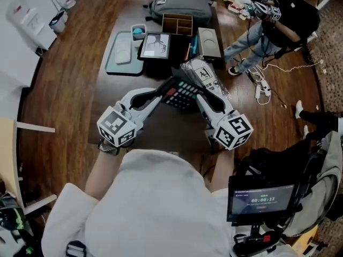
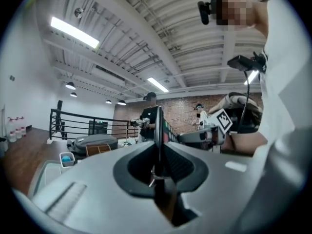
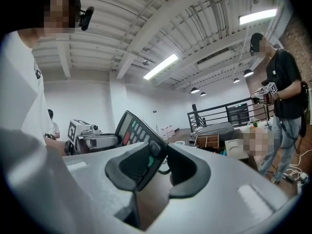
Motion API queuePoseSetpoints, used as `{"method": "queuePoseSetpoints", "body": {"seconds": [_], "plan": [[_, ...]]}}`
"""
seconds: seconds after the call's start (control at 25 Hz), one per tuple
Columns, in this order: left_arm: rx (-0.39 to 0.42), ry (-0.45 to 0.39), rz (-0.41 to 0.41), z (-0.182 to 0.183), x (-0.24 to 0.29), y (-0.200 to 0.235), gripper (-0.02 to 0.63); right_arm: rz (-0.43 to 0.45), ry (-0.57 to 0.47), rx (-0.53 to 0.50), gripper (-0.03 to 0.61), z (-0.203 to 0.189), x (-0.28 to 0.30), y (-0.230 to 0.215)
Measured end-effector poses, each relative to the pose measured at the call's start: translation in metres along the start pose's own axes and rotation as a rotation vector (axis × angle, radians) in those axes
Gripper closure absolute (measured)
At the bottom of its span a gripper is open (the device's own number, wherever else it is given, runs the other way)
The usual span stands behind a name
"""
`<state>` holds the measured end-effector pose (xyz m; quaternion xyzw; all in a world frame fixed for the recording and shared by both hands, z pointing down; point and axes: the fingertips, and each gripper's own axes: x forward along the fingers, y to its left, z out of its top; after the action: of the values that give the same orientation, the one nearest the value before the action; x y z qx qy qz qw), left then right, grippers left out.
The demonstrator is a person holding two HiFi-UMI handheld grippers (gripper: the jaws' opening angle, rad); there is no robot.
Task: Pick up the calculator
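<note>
- Person's white shirt filled the head view's foreground.
- Left gripper was clamped on one edge of the calculator.
- Right gripper was clamped on the opposite edge.
- Calculator hung between them, above the dark table.

The head view looks steeply down from above the person onto the table, while the gripper views ride close behind the left tongs and right tongs, looking level; all share the calculator.
</note>
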<state>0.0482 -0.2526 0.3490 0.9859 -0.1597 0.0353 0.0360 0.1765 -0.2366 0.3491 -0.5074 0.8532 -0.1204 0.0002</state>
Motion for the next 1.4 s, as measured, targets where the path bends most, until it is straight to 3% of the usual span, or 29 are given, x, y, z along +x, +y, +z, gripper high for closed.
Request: {"method": "queuePoseSetpoints", "body": {"seconds": [0.32, 0.8, 1.16, 1.4], "plan": [[0.015, -0.029, -0.005, 0.015, -0.014, 0.005, 0.555, -0.011, -0.044, -0.022, 0.463, 0.019, 0.003, 0.015], [-0.016, 0.043, -0.109, 0.003, -0.044, -0.004, 0.554, -0.097, -0.026, 0.020, 0.463, -0.003, -0.010, 0.054], [-0.029, 0.020, -0.132, 0.001, -0.050, -0.044, 0.555, -0.108, -0.053, 0.016, 0.463, -0.002, -0.050, 0.068], [-0.002, -0.004, -0.110, 0.010, -0.069, -0.101, 0.555, -0.076, -0.092, 0.003, 0.463, 0.002, -0.103, 0.099]]}}
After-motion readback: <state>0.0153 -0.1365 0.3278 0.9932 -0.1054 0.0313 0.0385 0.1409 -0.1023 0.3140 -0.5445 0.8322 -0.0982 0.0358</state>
